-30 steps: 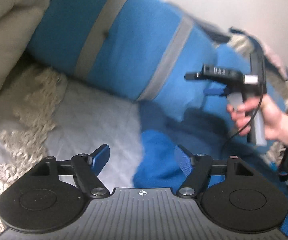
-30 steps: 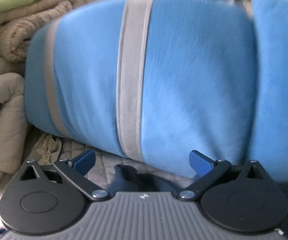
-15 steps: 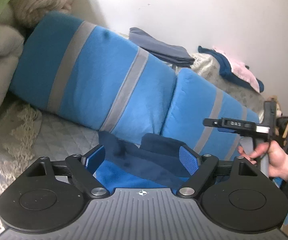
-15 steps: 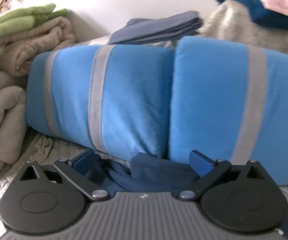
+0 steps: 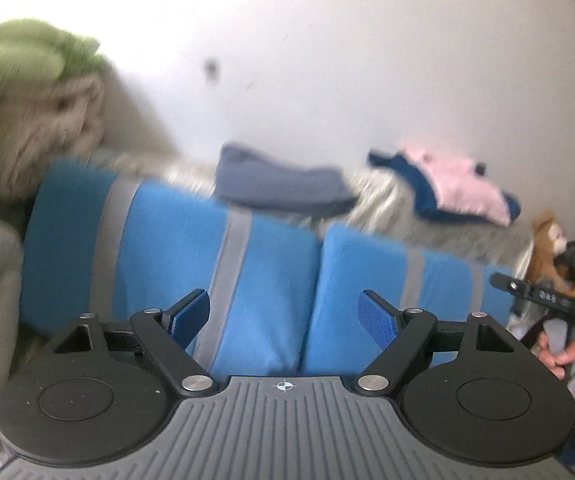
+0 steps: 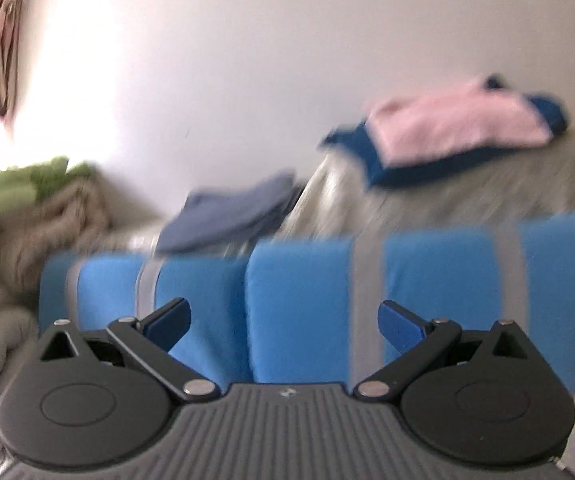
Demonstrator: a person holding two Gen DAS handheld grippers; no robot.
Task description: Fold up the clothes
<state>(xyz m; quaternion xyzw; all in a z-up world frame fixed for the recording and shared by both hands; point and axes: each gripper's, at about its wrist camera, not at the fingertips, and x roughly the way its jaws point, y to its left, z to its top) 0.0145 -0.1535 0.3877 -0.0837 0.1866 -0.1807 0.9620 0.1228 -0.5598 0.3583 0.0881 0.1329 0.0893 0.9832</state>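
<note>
Left tongs (image 5: 283, 312): spread wide, holding nothing. Right tongs (image 6: 283, 322): spread wide, likewise bare. Folded grey-blue garment (image 5: 275, 190) and pink garment (image 5: 463, 192): lay far off, behind blue striped cushions (image 5: 263, 276).

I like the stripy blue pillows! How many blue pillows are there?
2. One blue pillow sits on the left, near the beige blankets. The other blue pillow is right beside it, touching. More could be hiding out of view.
</note>
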